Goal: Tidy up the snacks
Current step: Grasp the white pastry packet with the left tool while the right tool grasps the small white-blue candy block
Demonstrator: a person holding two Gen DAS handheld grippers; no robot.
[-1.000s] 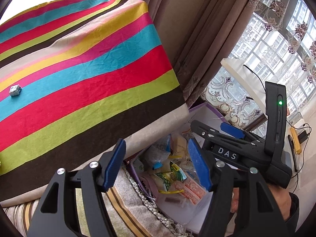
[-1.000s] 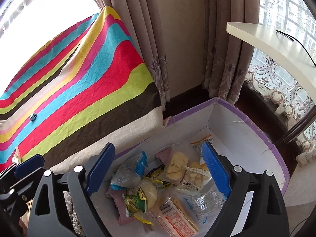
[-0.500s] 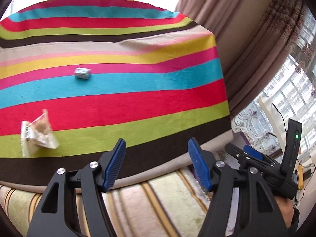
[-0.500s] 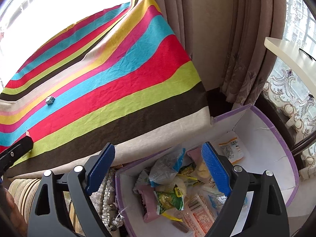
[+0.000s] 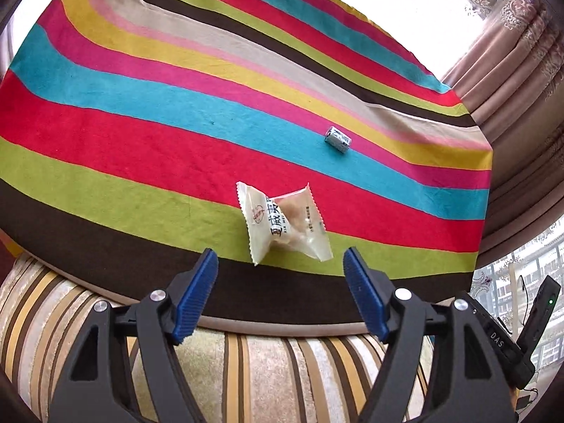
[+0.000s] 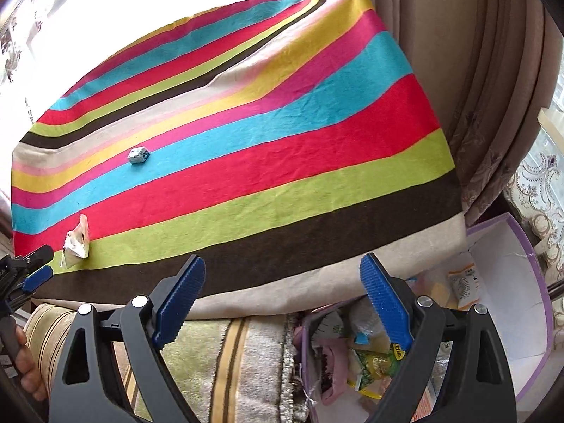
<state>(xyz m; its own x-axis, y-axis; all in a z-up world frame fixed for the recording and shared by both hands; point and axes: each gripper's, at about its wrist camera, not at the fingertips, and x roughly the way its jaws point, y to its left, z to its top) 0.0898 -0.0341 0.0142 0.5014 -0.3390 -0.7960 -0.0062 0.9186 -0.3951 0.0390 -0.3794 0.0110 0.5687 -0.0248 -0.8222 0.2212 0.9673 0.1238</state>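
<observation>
Since the snack packet [image 5: 283,224] is a thin plastic pillow wrapper with crimped, saw-toothed end seals, it can be expected to be very light, crinkly and slippery, and its pale filling is probably brittle. It is seen just above the centre of the left wrist view, lying crumpled on the green and red stripes of the cloth [image 5: 148,134], directly ahead of the left gripper [image 5: 280,268], whose blue ribbed jaws are spread wide with nothing between them. A hold is best taken across the puffed middle, or on a flat crimped end if crushing is to be avoided; a light squeeze should be enough.

A small wrapped sweet [image 5: 337,139], blue and white and boxy, is found on the turquoise stripe toward the upper right of that view, well apart from the packet. Being small and firm, it would have to be pinched squarely.

The woven cloth is soft and slightly wrinkled, so it could be snagged by the jaws.

The right gripper [image 6: 283,298] is likewise held open and empty. At the lower right of its view, a white box [image 6: 525,320] with a purple rim is seen, partly filled with assorted wrapped snacks.
</observation>
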